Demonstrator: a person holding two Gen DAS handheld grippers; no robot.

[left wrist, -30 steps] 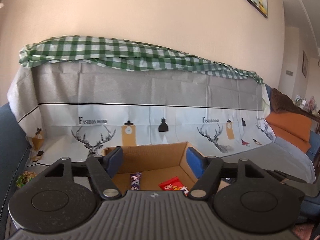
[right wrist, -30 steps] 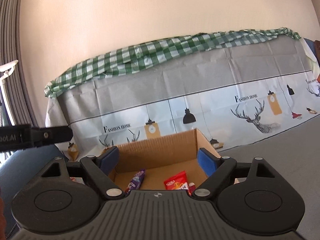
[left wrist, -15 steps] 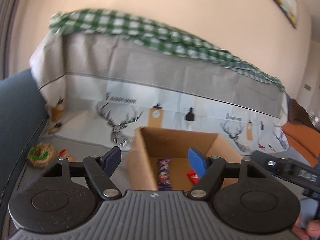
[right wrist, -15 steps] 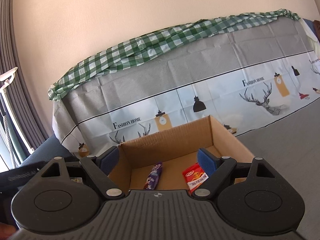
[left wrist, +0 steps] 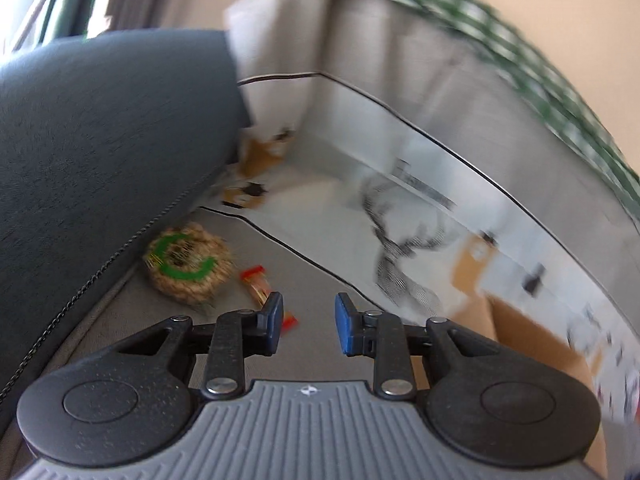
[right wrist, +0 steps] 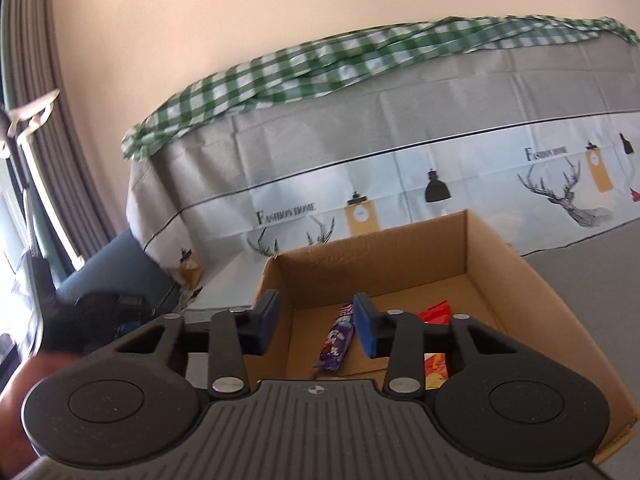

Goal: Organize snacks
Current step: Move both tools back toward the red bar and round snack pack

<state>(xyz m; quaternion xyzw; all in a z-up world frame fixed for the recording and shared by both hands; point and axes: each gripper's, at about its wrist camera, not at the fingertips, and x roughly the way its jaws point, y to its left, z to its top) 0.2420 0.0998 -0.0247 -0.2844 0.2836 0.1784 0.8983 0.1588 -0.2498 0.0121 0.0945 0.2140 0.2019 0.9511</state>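
In the left wrist view my left gripper [left wrist: 307, 322] is open and empty, low over the grey sofa seat. Just ahead lie a small red and orange snack packet [left wrist: 256, 285] and a round puffed snack with a green label [left wrist: 188, 264]. The cardboard box [left wrist: 532, 340] is at the right. In the right wrist view my right gripper [right wrist: 316, 322] is open and empty above the near left corner of the box [right wrist: 400, 248]. Inside lie a purple candy bar [right wrist: 338, 338] and a red snack packet [right wrist: 436, 314].
A dark blue sofa arm [left wrist: 100, 152] rises at the left. The sofa back carries a grey deer-print cover [right wrist: 440, 184] and a green checked cloth [right wrist: 320, 68]. Curtains [right wrist: 36, 120] hang at the far left. The left gripper shows dimly in the right wrist view [right wrist: 92, 316].
My left gripper has swung left, from the box to the two snacks on the seat, and its jaws have narrowed. My right gripper has moved closer over the box and its jaws have narrowed too.
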